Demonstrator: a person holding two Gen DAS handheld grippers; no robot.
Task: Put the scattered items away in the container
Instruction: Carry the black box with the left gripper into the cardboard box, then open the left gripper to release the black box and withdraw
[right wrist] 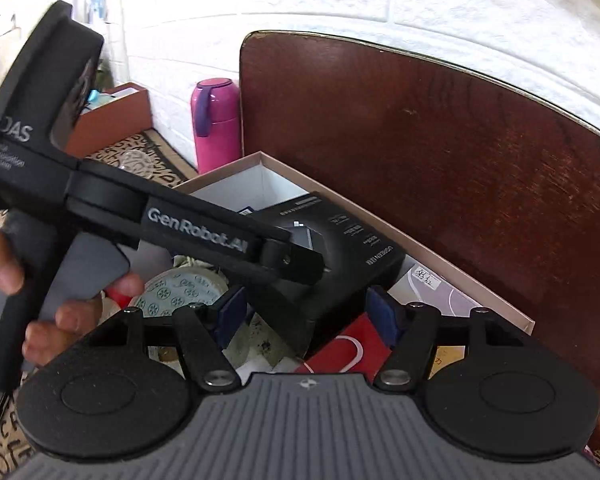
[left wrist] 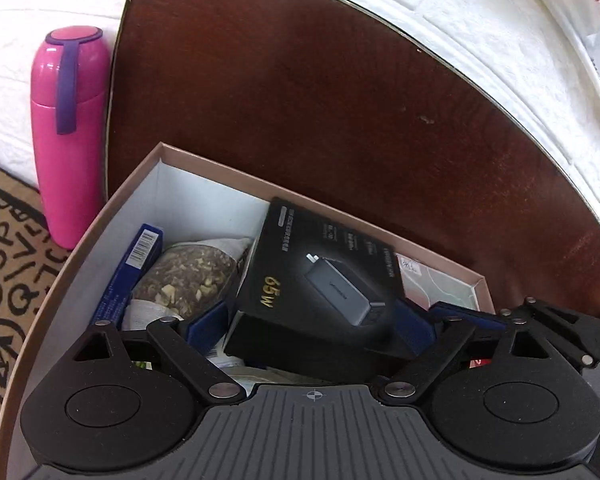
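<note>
The black rectangular cardboard charger box [left wrist: 320, 292] lies tilted atop a clear bag of dried pieces [left wrist: 184, 276] inside the pink-rimmed white-lined cardboard container [left wrist: 204, 184] on the dark wooden counter [left wrist: 340, 100]. It appears light, rigid and smooth, best gripped across its short sides. The left gripper [left wrist: 312, 324] straddles the box, jaws wide, contact uncertain; the right gripper [right wrist: 306, 314] hovers half-open, empty.

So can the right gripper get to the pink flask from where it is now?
Probably not directly. The pink flask stands upright beyond the box's far corner, and the left gripper crosses in front of the right gripper, which hangs over the box.
</note>
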